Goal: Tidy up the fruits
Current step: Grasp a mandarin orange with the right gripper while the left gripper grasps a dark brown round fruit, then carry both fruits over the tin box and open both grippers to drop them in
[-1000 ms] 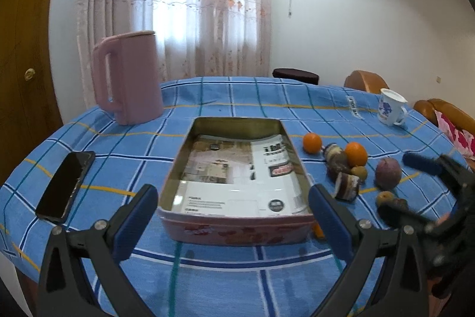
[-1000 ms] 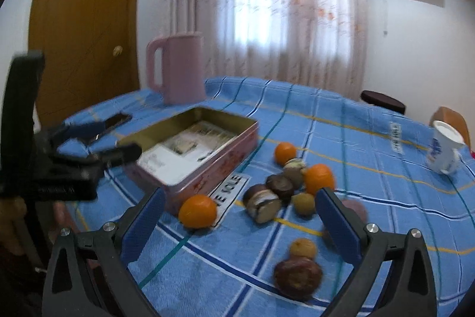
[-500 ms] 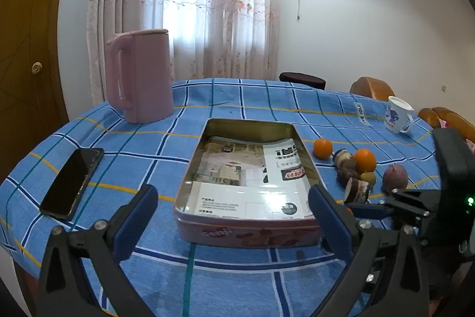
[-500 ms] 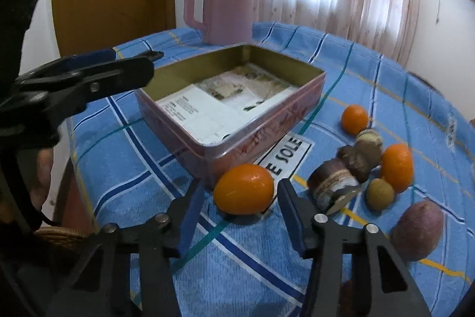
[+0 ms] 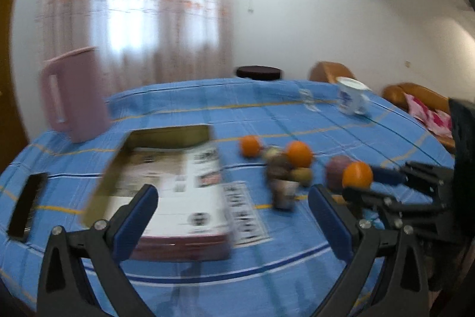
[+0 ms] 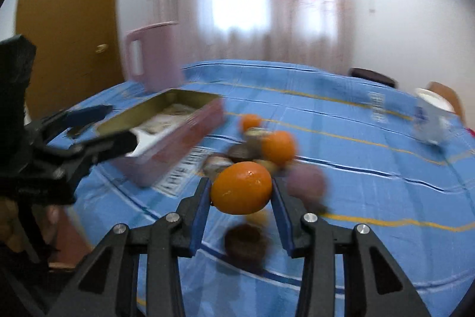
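Observation:
My right gripper (image 6: 241, 195) is shut on an orange (image 6: 241, 188) and holds it above the blue checked tablecloth; it also shows in the left wrist view (image 5: 357, 175). Behind it lies a pile of fruit: two more oranges (image 6: 278, 147) (image 6: 251, 121), a purple round fruit (image 6: 305, 181) and several brown ones (image 6: 244, 241). The open pink tin (image 6: 166, 138), lined with printed paper, stands to the left (image 5: 166, 192). My left gripper (image 5: 234, 216) is open and empty, above the tin's near right corner.
A pink jug (image 5: 74, 97) stands at the back left. A black phone (image 5: 25, 205) lies left of the tin. A white and blue mug (image 5: 351, 100) is at the back right. The table edge runs close below both grippers.
My right gripper has closed on the orange that lay by the tin's corner and lifted it off the cloth. My left gripper has swung right; both views are motion-blurred.

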Demonstrator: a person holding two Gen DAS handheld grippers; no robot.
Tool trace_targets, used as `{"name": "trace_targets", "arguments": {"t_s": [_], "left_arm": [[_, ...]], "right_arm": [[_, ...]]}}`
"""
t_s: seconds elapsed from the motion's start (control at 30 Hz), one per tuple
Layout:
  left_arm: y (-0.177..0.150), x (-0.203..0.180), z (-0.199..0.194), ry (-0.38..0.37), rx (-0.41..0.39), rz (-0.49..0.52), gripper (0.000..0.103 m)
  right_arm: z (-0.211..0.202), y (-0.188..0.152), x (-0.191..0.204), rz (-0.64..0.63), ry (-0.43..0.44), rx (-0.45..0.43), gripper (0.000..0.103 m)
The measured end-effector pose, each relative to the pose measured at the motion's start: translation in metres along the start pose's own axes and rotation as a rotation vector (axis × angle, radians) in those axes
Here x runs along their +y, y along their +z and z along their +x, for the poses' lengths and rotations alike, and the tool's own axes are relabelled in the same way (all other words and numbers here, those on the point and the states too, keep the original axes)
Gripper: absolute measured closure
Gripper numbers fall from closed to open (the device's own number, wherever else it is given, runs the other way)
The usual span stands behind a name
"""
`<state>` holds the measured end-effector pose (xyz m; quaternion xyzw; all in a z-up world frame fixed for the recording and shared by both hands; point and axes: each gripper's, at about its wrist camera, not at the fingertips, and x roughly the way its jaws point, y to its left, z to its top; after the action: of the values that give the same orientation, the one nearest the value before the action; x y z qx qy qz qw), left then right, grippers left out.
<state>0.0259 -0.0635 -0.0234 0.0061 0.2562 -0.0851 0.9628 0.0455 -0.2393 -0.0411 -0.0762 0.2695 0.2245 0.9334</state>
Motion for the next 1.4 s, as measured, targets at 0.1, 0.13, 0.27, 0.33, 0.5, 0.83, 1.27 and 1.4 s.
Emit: {"name": "trace_targets", "arguments": {"t_s": [0.1,0.13,0.27,0.33,0.5,0.83,1.27,1.4], "left_arm": [[-0.001,-0.027,0.011,-0.07,0.034,0.042,0.001],[-0.001,-0.035,0.015,-0.083,0.04,0.059,0.001],[-0.002,-0.059,0.028,-0.149,0.091,0.101,0.007],[-0.004,-0.069,0.032,-0.17,0.107,0.12,0.008],[-0.016,-0.097,0.044,-0.24,0.181,0.168,0.015],[-0.027,-0.096,0.065,-0.292,0.261,0.13,0.058],[-0.018,-0.067,0.048,-0.256,0.169,0.083,0.058],[-0.015,-0.061,0.047,-0.227,0.145,0.079,0.058]], "right_arm": [[-0.008,-0.007,-0.019,0.023,-0.068,0.004,0.061],[-0.01,-0.009,-0.024,0.034,-0.084,0.004,0.061],[-0.015,-0.016,-0.039,0.074,-0.105,0.002,0.06],[-0.018,-0.017,-0.045,0.082,-0.111,-0.002,0.06],[-0.016,-0.022,-0.053,0.099,-0.124,-0.009,0.06],[-0.017,-0.027,-0.056,0.116,-0.108,-0.023,0.06],[-0.012,-0.018,-0.038,0.081,-0.079,-0.039,0.06],[-0.01,-0.016,-0.034,0.078,-0.068,-0.049,0.06]]}}
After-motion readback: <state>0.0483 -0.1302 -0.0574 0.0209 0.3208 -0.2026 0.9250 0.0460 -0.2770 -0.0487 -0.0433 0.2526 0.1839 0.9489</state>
